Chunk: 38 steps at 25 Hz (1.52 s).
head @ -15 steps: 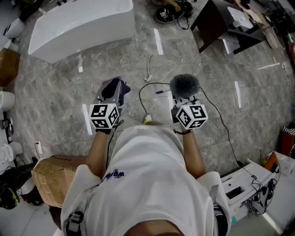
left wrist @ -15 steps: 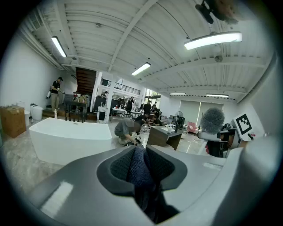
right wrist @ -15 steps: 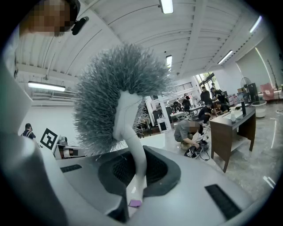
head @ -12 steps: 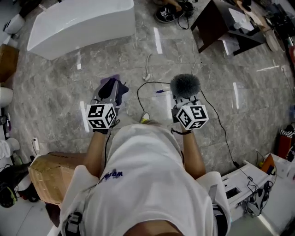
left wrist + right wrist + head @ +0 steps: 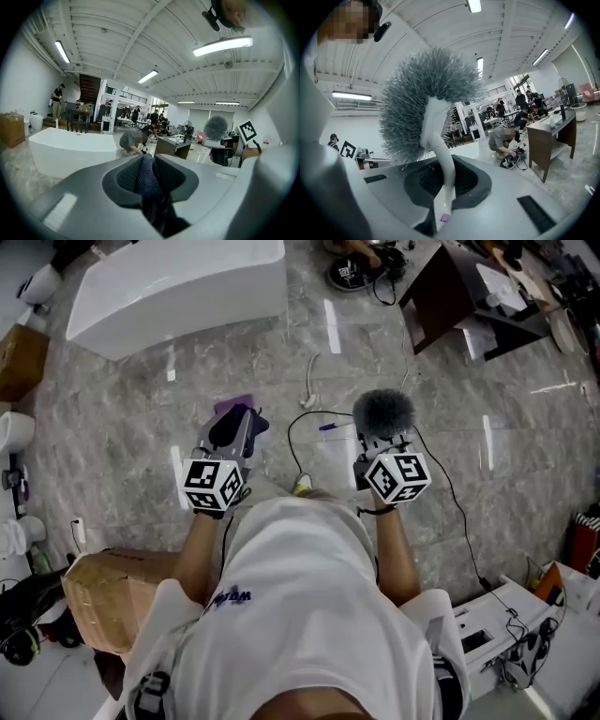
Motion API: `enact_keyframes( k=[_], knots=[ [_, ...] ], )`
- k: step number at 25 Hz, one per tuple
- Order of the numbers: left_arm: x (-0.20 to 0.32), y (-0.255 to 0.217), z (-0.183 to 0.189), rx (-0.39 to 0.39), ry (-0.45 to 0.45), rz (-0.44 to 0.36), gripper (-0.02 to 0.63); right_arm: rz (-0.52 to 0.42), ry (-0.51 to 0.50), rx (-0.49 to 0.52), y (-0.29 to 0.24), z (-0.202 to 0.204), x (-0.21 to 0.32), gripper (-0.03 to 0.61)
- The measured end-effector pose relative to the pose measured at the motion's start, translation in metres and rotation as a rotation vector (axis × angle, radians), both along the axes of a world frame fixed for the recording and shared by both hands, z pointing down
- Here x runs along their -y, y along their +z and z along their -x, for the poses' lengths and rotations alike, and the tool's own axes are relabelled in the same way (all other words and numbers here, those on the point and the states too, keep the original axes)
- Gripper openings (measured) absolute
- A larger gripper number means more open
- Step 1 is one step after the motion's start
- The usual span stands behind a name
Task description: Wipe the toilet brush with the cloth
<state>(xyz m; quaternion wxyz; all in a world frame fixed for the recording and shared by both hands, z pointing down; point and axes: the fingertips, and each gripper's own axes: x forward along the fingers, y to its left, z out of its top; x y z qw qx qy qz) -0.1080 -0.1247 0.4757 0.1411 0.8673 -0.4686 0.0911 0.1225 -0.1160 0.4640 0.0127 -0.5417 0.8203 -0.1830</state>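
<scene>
My right gripper (image 5: pixel 377 439) is shut on the white handle of the toilet brush (image 5: pixel 427 103), whose round grey bristle head (image 5: pixel 382 412) points up above the jaws. The handle (image 5: pixel 444 173) runs down between the two dark pads. My left gripper (image 5: pixel 235 429) is shut on a dark blue-purple cloth (image 5: pixel 146 176), which bunches between its pads and shows as a dark wad (image 5: pixel 231 424) at the jaw tips in the head view. The two grippers are held side by side in front of the person's chest, a hand's width or more apart. Brush and cloth do not touch.
A white bathtub (image 5: pixel 173 287) stands on the grey marble floor ahead left. A dark wooden desk (image 5: pixel 469 292) is ahead right. Black and white cables (image 5: pixel 302 418) lie on the floor below the grippers. A cardboard box (image 5: pixel 108 601) sits at my left side. Several people are at the far end of the room (image 5: pixel 133 139).
Both grippers keep their hold and their spacing. The head view has shifted slightly, so the bathtub and desk sit a little higher and to the right.
</scene>
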Motion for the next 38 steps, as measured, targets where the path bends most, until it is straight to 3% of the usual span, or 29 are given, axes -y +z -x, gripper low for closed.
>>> enact_keyframes(
  k=[7, 13, 22, 31, 38],
  knots=[
    [0.0, -0.012, -0.046, 0.002, 0.107, -0.039, 0.078, 0.007, -0.024, 0.07, -0.002, 0.005, 0.0, 0.02],
    [-0.005, -0.029, -0.086, 0.0, 0.194, -0.073, 0.08, -0.018, -0.032, 0.234, -0.005, 0.012, -0.001, 0.018],
    [-0.007, -0.036, -0.139, 0.008, 0.297, -0.08, 0.08, -0.008, -0.039, 0.348, -0.001, 0.033, 0.002, 0.018],
    [-0.015, -0.003, -0.155, 0.004, 0.346, 0.101, 0.077, 0.001, -0.063, 0.315, -0.005, 0.049, 0.007, 0.018],
    [-0.015, 0.005, -0.147, 0.002, 0.33, 0.15, 0.077, -0.003, -0.096, 0.295, -0.007, 0.058, 0.003, 0.017]
  ],
)
